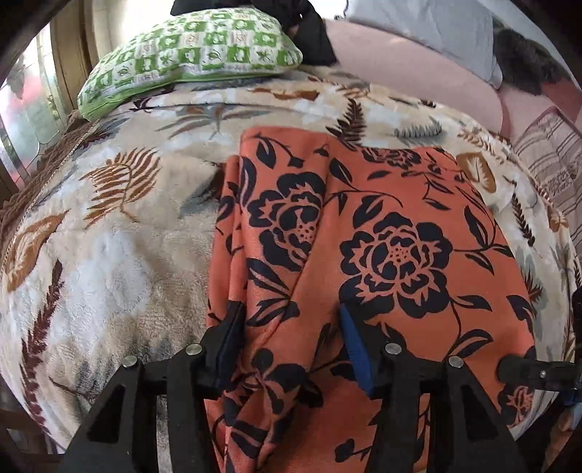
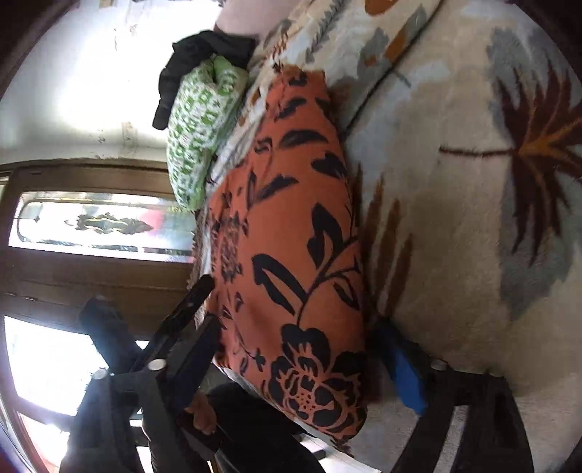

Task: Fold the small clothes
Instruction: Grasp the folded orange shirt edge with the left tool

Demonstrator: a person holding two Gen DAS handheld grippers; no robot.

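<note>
Orange black-flowered soft cloth (image 1: 363, 236) is straddled by left gripper (image 1: 291, 327), spread, and right gripper (image 2: 291, 345), spread. Mid-fold judged; a pinch on the hem is needed next.

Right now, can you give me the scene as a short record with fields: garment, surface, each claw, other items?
garment: orange cloth with black flowers, partly folded, lying flat
surface: cream leaf-print blanket
left claw: open, a ridge of the cloth between its fingers, pads apart from it
right claw: straddles the cloth's near edge, grip unclear
other items: green checked pillow behind the cloth, black garment beside it
</note>
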